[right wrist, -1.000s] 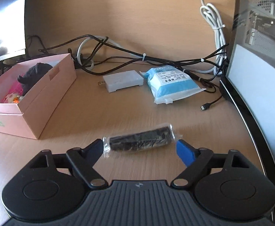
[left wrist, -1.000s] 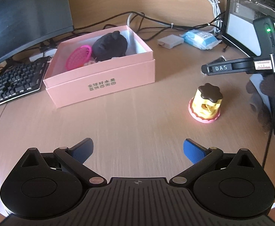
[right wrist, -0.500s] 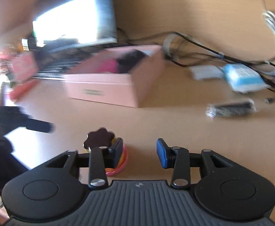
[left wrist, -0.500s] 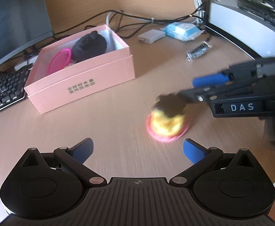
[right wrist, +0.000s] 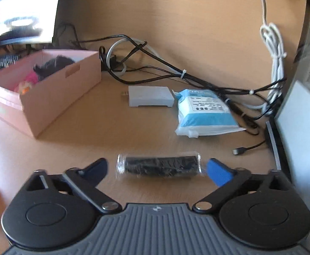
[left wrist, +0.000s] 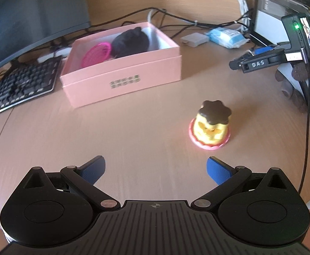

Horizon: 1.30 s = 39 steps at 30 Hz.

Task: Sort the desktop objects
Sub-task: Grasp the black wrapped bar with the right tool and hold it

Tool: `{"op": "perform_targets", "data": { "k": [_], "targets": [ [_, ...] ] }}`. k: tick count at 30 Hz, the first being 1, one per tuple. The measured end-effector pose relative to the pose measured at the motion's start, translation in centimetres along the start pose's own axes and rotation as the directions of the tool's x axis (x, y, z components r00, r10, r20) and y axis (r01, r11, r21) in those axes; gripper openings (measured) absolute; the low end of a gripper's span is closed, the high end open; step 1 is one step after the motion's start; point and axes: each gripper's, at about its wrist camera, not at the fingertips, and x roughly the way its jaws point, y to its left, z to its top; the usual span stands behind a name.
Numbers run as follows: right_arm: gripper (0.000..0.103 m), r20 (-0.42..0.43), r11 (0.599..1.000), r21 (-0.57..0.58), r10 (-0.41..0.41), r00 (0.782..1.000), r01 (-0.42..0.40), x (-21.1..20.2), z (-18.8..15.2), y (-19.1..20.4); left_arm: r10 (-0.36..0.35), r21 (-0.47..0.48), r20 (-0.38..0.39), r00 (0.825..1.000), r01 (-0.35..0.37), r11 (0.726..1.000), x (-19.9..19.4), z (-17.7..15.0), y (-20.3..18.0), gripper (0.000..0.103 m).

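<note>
We bracket the black roll in clear plastic wrap (right wrist: 158, 166) with our wide-open, empty right gripper (right wrist: 157, 167); next it must close. Our left gripper (left wrist: 155, 167) is open too, holding nothing.

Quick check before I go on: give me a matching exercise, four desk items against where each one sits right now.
Items:
1. yellow pudding-shaped toy with brown top
2. black fuzzy plush toy
3. black roll in clear plastic wrap
4. blue-and-white tissue pack

Places:
A. inside the pink cardboard box
B. between the open fingers of the right claw
C. standing on the bare desk, ahead and right of the open left claw
D. lying beside the flat grey adapter

Pairs: 1-C, 2-A, 3-B, 4-D
</note>
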Motion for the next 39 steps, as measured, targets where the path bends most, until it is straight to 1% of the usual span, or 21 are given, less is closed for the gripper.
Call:
{"op": "perform_targets", "data": {
  "k": [2,4,7,9,11,14,16,19,20,22,26,28,30,34,37,38,39],
  "targets": [
    [0.103,-0.009,1.0,0.023,0.009,1.0,-0.009,0.7,0.4,-0.3,-0.01,-0.016,0.001,1.0,0.01,1.0,-0.2,-0.1,0.4,0.103],
    [0.089,-0.033,1.0,0.017,0.014,0.999,-0.013,1.5,0.5,-0.4,-0.023,-0.017,0.006,1.0,0.023,1.0,-0.3,-0.2,0.4,0.103],
    [0.087,-0.035,0.999,0.031,0.044,0.998,-0.043,0.8,0.4,0.0,-0.056,-0.005,0.024,0.998,0.056,0.998,-0.5,0.0,0.1,0.103],
    [0.087,-0.018,0.997,0.039,0.063,0.998,-0.062,-0.6,0.0,0.6,-0.071,0.006,0.037,0.997,0.071,0.997,-0.3,0.2,-0.5,0.103],
    [0.087,0.002,0.992,0.073,0.104,0.995,-0.104,-2.8,-0.6,1.2,-0.081,0.028,0.049,0.996,0.079,0.996,0.0,0.5,-1.5,0.103],
    [0.087,0.032,0.983,0.094,0.153,0.988,-0.155,-6.6,-2.5,2.6,-0.096,0.06,0.063,0.993,0.093,0.994,0.9,1.1,-3.1,0.103],
    [0.088,0.047,0.983,0.089,0.157,0.987,-0.161,-9.2,-4.3,4.1,-0.103,0.078,0.065,0.993,0.097,0.992,1.6,1.5,-4.1,0.103],
    [0.088,0.072,0.987,0.088,0.13,0.989,-0.136,-11.4,-6.5,5.7,-0.106,0.103,0.06,0.993,0.099,0.99,2.6,2.0,-5.3,0.103],
    [0.088,0.082,0.99,0.079,0.112,0.99,-0.118,-12.0,-7.2,6.1,-0.104,0.12,0.058,0.993,0.097,0.988,2.8,2.1,-5.7,0.103],
    [0.088,0.073,0.993,0.081,0.075,0.995,-0.081,-12.2,-8.0,6.1,-0.092,0.146,0.057,0.994,0.083,0.986,3.3,2.2,-6.2,0.103],
    [0.089,0.067,0.994,0.083,0.058,0.996,-0.064,-12.3,-8.5,5.8,-0.078,0.146,0.045,0.996,0.071,0.987,3.8,2.2,-6.4,0.102],
    [0.093,0.076,0.995,0.087,0.052,0.996,-0.058,-12.3,-8.6,5.8,-0.074,0.149,0.045,0.996,0.067,0.987,3.9,2.3,-6.3,0.102],
    [0.094,0.072,0.994,0.089,0.051,0.996,-0.058,-12.2,-8.5,5.8,-0.059,0.156,0.05,0.997,0.051,0.987,3.7,2.3,-6.1,0.102],
    [0.098,0.064,0.995,0.085,0.055,0.996,-0.06,-12.0,-8.6,6.1,0.003,0.15,0.074,0.997,-0.014,0.989,3.3,2.1,-4.8,0.102],
    [0.099,0.057,0.996,0.067,0.061,0.997,-0.064,-11.9,-8.6,6.4,0.067,0.129,0.089,0.994,-0.079,0.988,3.1,1.9,-3.2,0.102],
    [0.099,0.054,0.996,0.064,0.062,0.997,-0.066,-11.8,-8.5,6.5,0.07,0.116,0.089,0.994,-0.08,0.99,3.0,2.0,-2.7,0.102],
    [0.099,0.053,0.996,0.065,0.064,0.997,-0.067,-11.7,-8.5,6.6,0.048,0.098,0.091,0.995,-0.057,0.993,2.8,2.0,-2.2,0.102]
  ]
}}
